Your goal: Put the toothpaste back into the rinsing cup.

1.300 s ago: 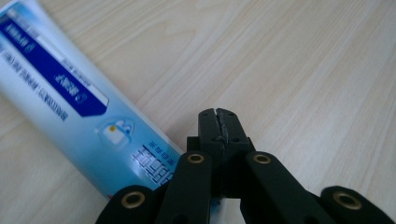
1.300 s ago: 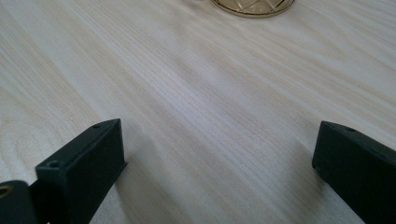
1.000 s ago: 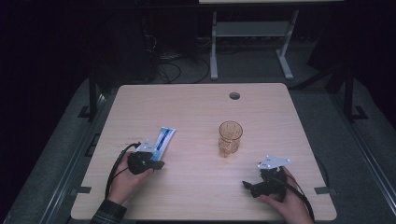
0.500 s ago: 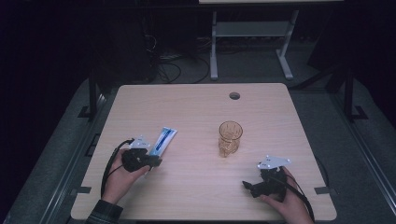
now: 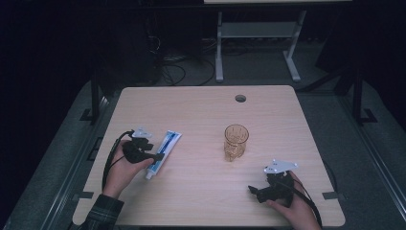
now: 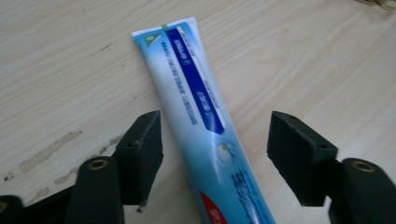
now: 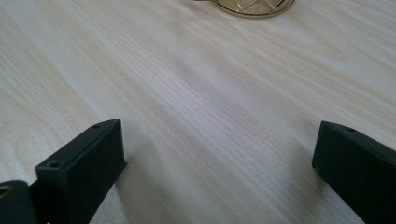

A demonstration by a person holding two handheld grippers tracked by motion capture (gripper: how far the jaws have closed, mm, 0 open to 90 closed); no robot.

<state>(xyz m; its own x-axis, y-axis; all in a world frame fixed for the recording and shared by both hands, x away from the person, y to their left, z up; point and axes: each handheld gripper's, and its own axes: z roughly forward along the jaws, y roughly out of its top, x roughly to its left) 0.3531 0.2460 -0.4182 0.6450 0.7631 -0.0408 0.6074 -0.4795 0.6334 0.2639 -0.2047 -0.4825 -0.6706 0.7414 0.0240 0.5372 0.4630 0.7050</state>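
Since the left gripper's [image 6: 212, 158] two black fingers [image 6: 140, 154] have just been opening, they now stand wide on either side of the blue-and-white plastic toothpaste tube [image 6: 201, 116], with a gap on both sides, so nothing is pinched. That tube lies flat on the pale wood-grain counter [image 5: 201, 110], left of centre, crimped end pointing away from the hand and cap end toward it.

My guess on handling: it's light and soft, the glossy skin looks a bit slippery, and it'll squash if you clamp the belly. I'd take it across the narrow width near the stiffer cap shoulder, or right at the flat crimp.

Further out, the amber cut-pattern glass tumbler [image 5: 235, 142] stands upright mid-counter, well apart from the tube. It looks fragile, so mind it. The right gripper [image 7: 219, 172] sits low near the counter's front edge, fingers spread wide over bare wood, holding nothing.
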